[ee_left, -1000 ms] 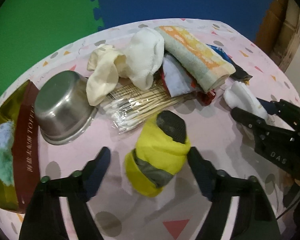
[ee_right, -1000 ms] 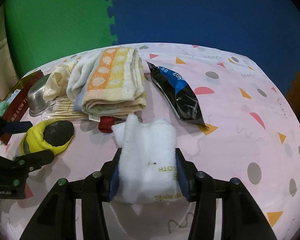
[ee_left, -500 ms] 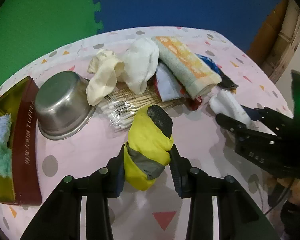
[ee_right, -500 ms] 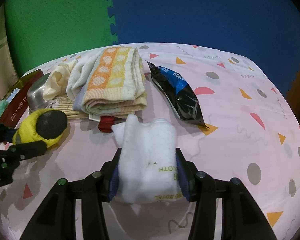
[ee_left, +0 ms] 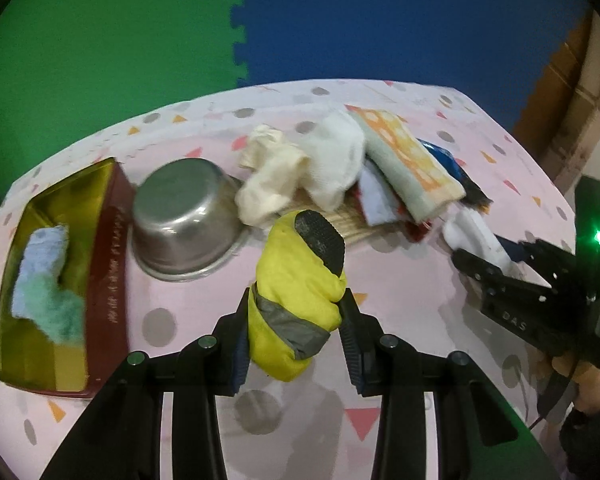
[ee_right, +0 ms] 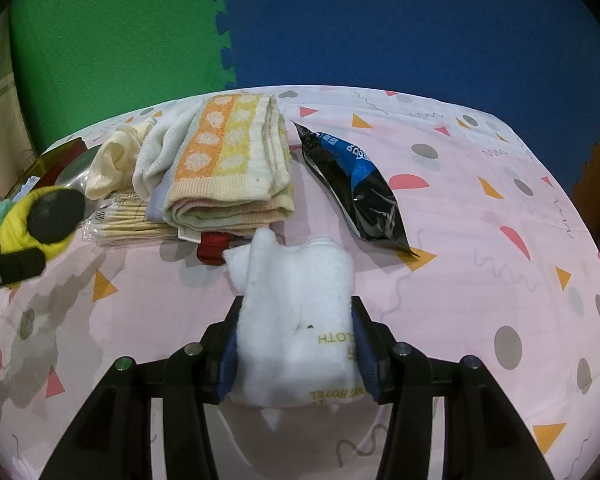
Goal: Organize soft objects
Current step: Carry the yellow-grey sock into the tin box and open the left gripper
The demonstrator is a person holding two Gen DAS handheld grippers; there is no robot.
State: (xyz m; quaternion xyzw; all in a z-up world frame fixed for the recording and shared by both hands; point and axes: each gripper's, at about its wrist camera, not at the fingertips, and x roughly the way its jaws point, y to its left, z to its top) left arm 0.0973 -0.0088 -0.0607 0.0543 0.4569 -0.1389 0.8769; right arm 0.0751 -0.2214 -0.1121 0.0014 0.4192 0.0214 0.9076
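The left hand-held gripper (ee_left: 296,334) is pinching a yellow glove (ee_left: 300,280) between its 2 blue pads, which have just been closing onto it; the glove is bulging out above and below the jaws, its gray band sitting level with the pads and its black textured tip pointing up and away from the camera. The glove is hanging clear of the pink patterned bench (ee_left: 380,312), with its shadow lying on the cloth below it.

The right hand-held gripper (ee_right: 296,354) is squeezing a folded white cloth (ee_right: 296,312) from both sides, the cloth standing between the pads and reaching forward beyond the fingertips; yellow lettering is showing along its near edge.

Beyond the left hand-held gripper, a steel bowl (ee_left: 184,220) is lying tilted on the bench, just beside a red and gold tray (ee_left: 112,256) that is holding a blue and green fluffy cloth (ee_left: 44,280). Behind the glove, a pile is lying: a cream cloth (ee_left: 268,184), a white sock (ee_left: 332,160), and an orange and yellow towel (ee_right: 228,160) resting over a pack of cotton swabs (ee_right: 124,220). A small red thing (ee_right: 212,248) is peeking out just under the towel's near edge. A black and blue packet (ee_right: 360,188) is lying near the towel, on its right in the right wrist view, apart from the white cloth.
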